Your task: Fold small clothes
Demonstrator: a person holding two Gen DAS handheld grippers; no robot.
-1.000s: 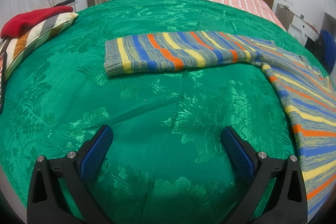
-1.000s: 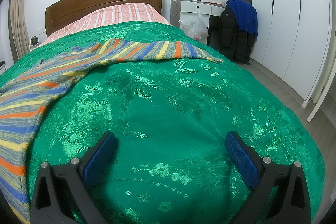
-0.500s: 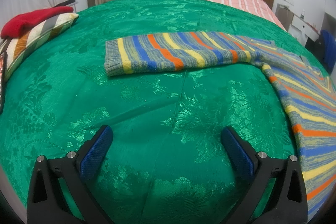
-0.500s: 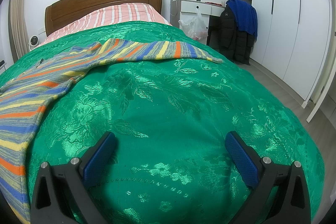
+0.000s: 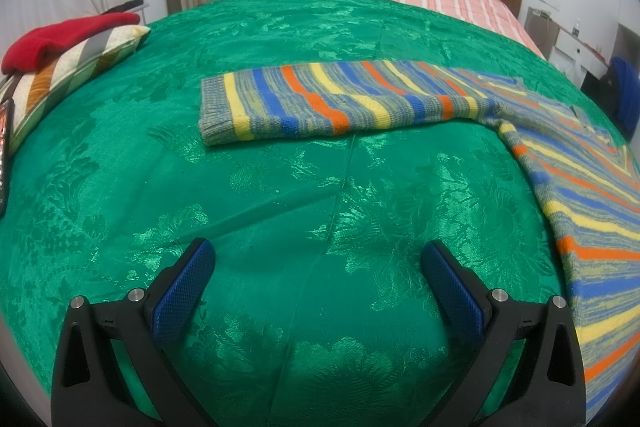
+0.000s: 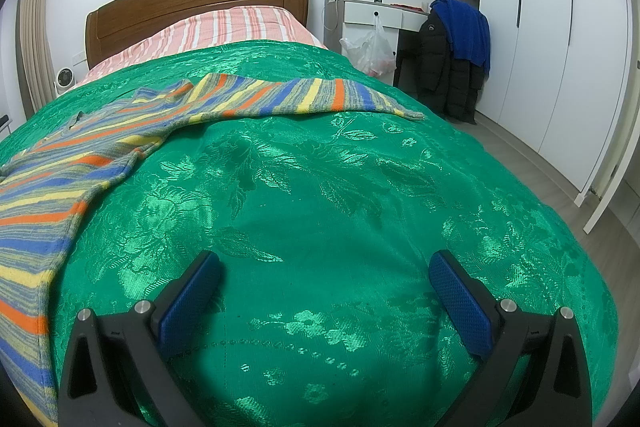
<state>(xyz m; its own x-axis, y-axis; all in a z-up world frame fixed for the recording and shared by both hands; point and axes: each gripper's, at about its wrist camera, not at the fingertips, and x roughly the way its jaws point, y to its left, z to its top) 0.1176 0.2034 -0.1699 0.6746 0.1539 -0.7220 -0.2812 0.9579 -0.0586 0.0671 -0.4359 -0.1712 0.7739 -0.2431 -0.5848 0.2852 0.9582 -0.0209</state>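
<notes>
Your left gripper sits at the bottom of its frame, blue-padded fingers spread wide over the shiny green patterned bedspread, gripping nothing. Your right gripper is likewise spread and empty. The multicoloured striped knit sweater lies flat on the bedspread: right side of the left view, one sleeve reaching to centre; left side of the right view, well clear of both grippers.
</notes>
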